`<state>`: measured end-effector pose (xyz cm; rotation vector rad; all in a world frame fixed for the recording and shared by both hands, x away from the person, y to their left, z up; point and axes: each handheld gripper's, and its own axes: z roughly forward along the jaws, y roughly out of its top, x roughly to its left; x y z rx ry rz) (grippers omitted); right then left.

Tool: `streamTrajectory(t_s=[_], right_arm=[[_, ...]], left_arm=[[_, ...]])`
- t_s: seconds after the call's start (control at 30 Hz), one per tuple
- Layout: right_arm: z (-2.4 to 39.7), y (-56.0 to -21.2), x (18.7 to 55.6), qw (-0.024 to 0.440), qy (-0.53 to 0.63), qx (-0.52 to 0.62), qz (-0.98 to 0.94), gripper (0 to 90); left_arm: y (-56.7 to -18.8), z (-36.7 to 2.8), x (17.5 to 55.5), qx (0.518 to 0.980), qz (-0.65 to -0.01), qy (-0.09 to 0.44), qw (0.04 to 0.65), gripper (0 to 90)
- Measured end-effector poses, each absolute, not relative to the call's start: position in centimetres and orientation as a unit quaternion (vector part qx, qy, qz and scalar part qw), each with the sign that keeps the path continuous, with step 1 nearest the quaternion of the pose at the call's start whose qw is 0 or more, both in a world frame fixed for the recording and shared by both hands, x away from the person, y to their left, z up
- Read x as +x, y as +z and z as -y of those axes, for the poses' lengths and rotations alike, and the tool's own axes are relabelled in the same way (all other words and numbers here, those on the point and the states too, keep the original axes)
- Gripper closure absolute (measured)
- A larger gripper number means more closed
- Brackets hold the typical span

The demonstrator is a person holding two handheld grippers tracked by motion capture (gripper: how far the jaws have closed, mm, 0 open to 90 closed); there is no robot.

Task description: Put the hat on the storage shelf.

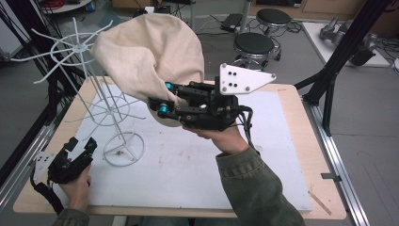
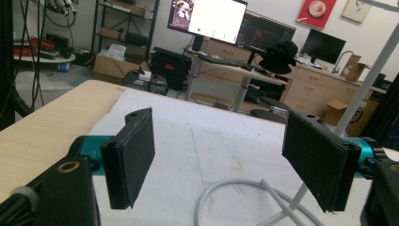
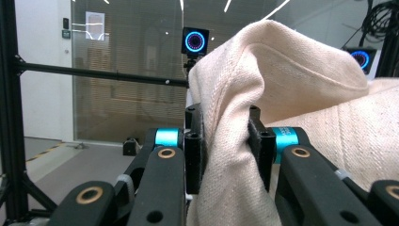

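Right gripper (image 1: 165, 100) is raised over the middle of the table, held from below by the right hand (image 1: 225, 135) in an olive-green sleeve (image 1: 256, 188). Its jaws are closed down onto a fold of the cream-coloured woven cloth hat (image 1: 148, 56); in the right gripper view the fabric (image 3: 282, 141) is pinched between the two black pads and bulges out above and to the right of them. A grey three-cornered plate (image 1: 242, 79) sits on top of this gripper.

The cloth hat hangs in the air, clear of the table surface. In the high view it spreads up and to the left from the jaws, its far-left edge close to the top spokes of the white wire rack stand (image 1: 82, 47); whether it touches them cannot be told.

The wire stand is upright at the left of the white foam mat (image 1: 263, 155), its ring base (image 1: 123, 149) resting on the mat. The mat covers most of the light wooden table top (image 1: 301, 101).

Left gripper (image 1: 80, 147) is low at the near-left corner of the table, held by the left hand (image 1: 77, 186). Jaws stand wide apart, nothing between them. In the left gripper view the pads (image 2: 131, 157) frame bare mat, with the stand's ring base (image 2: 244, 186) lying just beyond them.

Two black round stools (image 1: 254, 44) stand on the floor beyond the far edge.
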<state>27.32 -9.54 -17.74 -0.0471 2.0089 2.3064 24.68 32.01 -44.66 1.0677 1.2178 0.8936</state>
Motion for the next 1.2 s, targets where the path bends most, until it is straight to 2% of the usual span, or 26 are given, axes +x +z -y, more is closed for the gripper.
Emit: streamTrajectory(t_s=[0.4,0.53,0.87,1.2], right_arm=[[9.7,-21.4,27.7,0.042,0.709,-0.02,-0.704,69.8],[8.9,-23.1,27.7,0.058,0.664,-0.034,-0.745,67.7],[7.5,-25.7,28.2,0.039,0.637,-0.033,-0.769,66.2],[7.1,-26.3,28.5,0.041,0.629,-0.024,-0.776,56.2]], left_arm=[[-44.6,-32.0,24.7,0.46,-0.526,0.388,0.601,25.9],[-44.6,-32.0,24.7,0.46,-0.526,0.388,0.601,25.9],[-44.7,-32.1,24.7,0.459,-0.526,0.389,0.601,25.9],[-44.6,-32.1,24.6,0.459,-0.525,0.389,0.602,25.9]])
